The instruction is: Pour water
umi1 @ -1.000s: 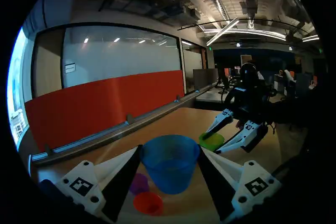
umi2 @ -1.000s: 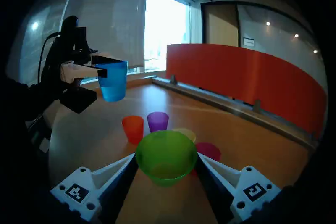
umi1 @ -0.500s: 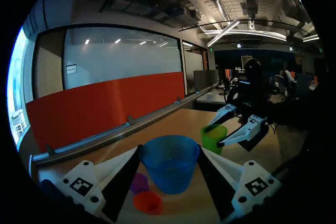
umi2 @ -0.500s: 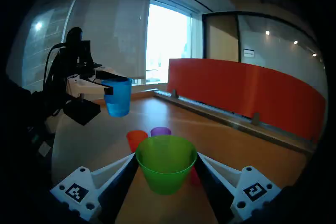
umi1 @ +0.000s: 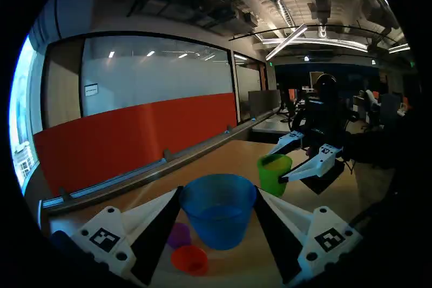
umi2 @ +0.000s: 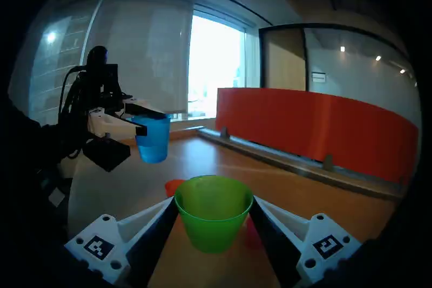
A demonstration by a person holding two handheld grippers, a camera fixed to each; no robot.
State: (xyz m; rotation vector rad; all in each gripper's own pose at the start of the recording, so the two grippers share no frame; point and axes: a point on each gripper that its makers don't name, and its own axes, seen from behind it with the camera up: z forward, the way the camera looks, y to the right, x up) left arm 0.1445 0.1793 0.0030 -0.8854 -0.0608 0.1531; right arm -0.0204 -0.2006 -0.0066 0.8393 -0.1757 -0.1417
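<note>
**Both cups lifted, pour not yet begun**

The blue cup [umi1: 218, 218] is gripped between the two fingers of the left gripper [umi1: 217, 197] and is held upright above the table [umi1: 237, 153]. A darker level low inside it is taken to be water. Beyond the blue cup and to its right, the green cup [umi1: 272, 177] is clamped on both sides by the right gripper [umi1: 276, 167]. It too is upright and off the table, with a clear gap left between the two rims.

The pick-up of both cups is judged complete. The cups are yet to be brought together and the blue cup tilted, and no water is seen in motion.

Below the blue cup, an orange cup [umi1: 190, 259] and a purple cup [umi1: 178, 234] are seen on the table.

Whether the green cup is empty cannot be told, since its floor is not clearly shown. The purple cup is partly covered by the blue cup and a finger. The person behind the right gripper is lost in shadow.
</note>
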